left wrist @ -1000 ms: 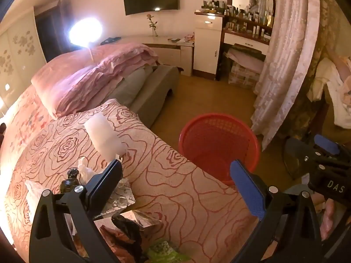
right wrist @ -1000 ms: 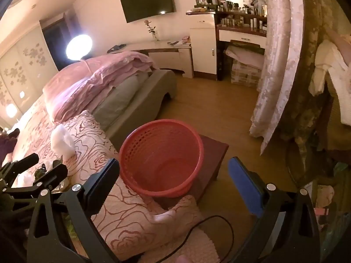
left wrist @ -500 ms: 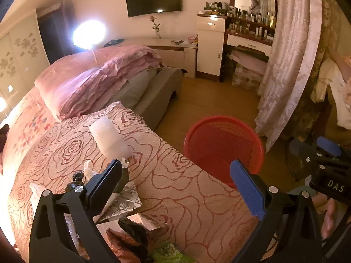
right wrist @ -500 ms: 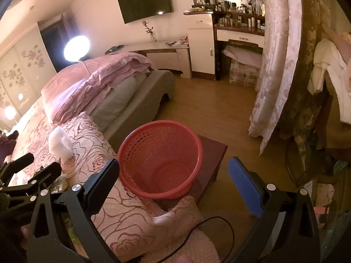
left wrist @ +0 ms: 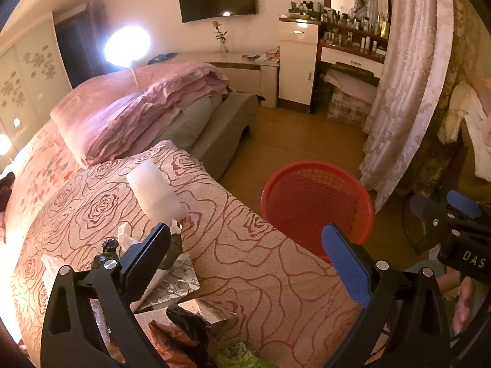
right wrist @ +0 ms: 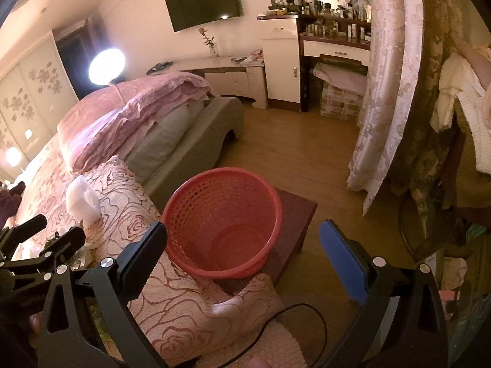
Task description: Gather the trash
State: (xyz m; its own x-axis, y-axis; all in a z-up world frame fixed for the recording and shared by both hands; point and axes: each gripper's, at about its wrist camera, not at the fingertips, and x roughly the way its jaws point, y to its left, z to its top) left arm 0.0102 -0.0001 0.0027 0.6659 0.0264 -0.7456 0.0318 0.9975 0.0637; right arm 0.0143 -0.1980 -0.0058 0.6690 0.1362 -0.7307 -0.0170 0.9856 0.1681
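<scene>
Landmark: red mesh basket [right wrist: 222,225], standing upright on a low dark wooden stand [right wrist: 296,214] on the wood floor, touching the bed's edge.

Bed [left wrist: 196,128] fills everything on the left-gripper side of the basket; the rose-pattern blanket [left wrist: 245,263] drapes over the bed's edge right against the basket's wall. Folded pink quilt [left wrist: 138,107] lies on the bed, well beyond the basket. Patterned curtain [left wrist: 408,76] hangs beyond the basket on the opposite side from the bed.

Basket interior looks empty in the right wrist view.

Trash is all on the blanket, none in the basket: white foam piece [left wrist: 155,191] near the basket, lying on its side; further from the basket, a pile of crumpled tissue [left wrist: 125,236], printed paper sheet [left wrist: 172,282], dark wrapper [left wrist: 187,325], green packet [left wrist: 236,355].

Left gripper [left wrist: 245,263] spread wide over the blanket beside the trash pile, gripping nothing. Right gripper [right wrist: 244,254] spread wide above the basket, gripping nothing.

Black cable [right wrist: 276,322] trails over the blanket's edge just in front of the basket.
</scene>
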